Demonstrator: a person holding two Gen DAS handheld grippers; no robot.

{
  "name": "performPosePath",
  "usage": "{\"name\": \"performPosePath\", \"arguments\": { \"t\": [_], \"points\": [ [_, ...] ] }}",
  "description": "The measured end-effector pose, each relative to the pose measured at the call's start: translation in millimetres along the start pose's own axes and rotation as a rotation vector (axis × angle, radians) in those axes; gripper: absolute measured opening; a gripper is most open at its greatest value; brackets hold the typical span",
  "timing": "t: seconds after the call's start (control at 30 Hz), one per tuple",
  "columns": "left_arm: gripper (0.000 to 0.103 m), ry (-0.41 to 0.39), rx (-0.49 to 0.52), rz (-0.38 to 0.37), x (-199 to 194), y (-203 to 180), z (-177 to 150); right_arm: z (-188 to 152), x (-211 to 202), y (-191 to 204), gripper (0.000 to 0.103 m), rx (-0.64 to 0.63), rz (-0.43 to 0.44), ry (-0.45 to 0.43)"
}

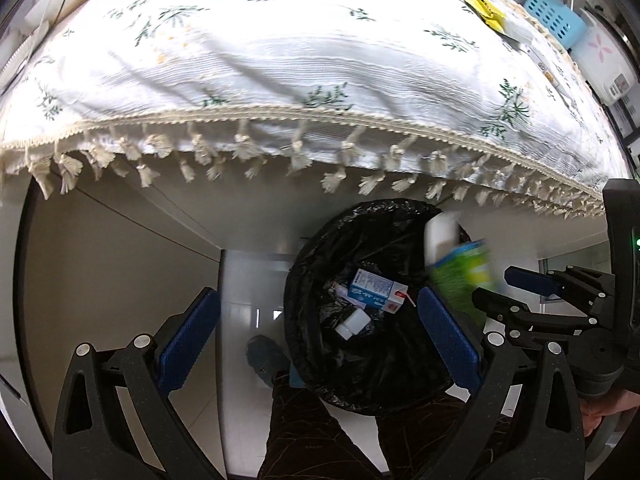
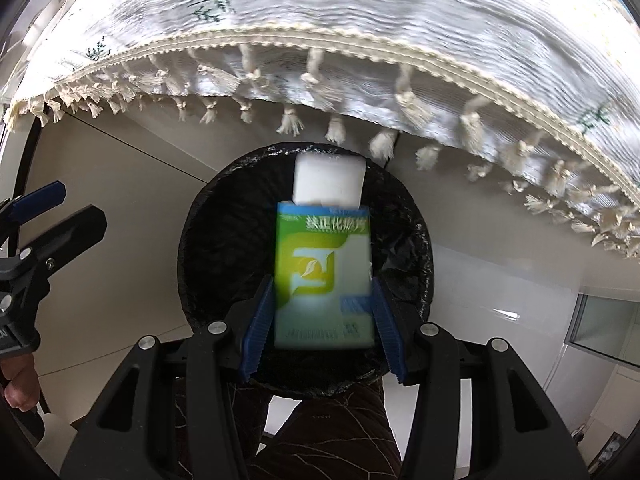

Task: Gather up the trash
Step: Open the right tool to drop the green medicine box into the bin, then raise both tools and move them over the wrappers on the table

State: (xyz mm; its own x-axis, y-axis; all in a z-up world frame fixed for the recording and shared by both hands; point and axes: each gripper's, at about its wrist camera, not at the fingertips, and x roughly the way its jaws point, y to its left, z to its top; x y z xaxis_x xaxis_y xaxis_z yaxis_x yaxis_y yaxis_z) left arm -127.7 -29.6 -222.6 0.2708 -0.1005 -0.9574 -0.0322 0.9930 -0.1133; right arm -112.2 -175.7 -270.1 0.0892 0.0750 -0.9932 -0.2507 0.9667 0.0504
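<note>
The right gripper (image 2: pixel 323 316) is clenched on a green carton (image 2: pixel 323 276) with a white block (image 2: pixel 329 179) projecting from its far end. The carton's long axis runs straight out along the fingers, which point down, and it hangs directly above the mouth of the black-lined trash bin (image 2: pixel 208 216) below the tasselled tablecloth (image 2: pixel 400 20). Letting go should drop it in. The left gripper (image 1: pixel 318 336) hangs just beside, its jaws spread wide and empty, over a blue-and-white box (image 1: pixel 376 290) and a small white bottle (image 1: pixel 353 323) already lying in the bin.
</note>
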Motion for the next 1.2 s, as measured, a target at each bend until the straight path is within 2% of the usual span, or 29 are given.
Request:
{"name": "performPosePath", "arguments": {
  "t": [0.2, 0.33, 0.53, 0.67, 1.0, 1.2],
  "points": [
    [0.097, 0.003, -0.002, 0.0, 3.2, 0.9, -0.1, 7.0, -1.3, 17.5, 0.056, -0.006, -0.007, -0.006],
    [0.097, 0.002, 0.006, -0.007, 5.0, -3.7, 1.6, 12.2, -8.5, 4.1, 0.066, 0.005, -0.014, -0.023],
    [0.097, -0.006, 0.016, -0.01, -10.1, -7.4, 9.6, 18.8, -43.5, -11.9, 0.079, 0.027, -0.026, -0.086],
    [0.096, -0.021, 0.016, -0.021, -26.6, -8.1, 16.5, 21.8, -71.4, -16.8, 0.085, 0.036, -0.025, -0.128],
    [0.096, -0.079, 0.01, -0.04, -75.9, -11.4, 34.4, 23.1, -137.7, -20.8, 0.088, 0.043, -0.027, -0.224],
    [0.096, -0.101, 0.001, -0.046, -100.3, -11.9, 46.2, 27.8, -160.9, -22.4, 0.093, 0.055, -0.029, -0.275]
  ]
}}
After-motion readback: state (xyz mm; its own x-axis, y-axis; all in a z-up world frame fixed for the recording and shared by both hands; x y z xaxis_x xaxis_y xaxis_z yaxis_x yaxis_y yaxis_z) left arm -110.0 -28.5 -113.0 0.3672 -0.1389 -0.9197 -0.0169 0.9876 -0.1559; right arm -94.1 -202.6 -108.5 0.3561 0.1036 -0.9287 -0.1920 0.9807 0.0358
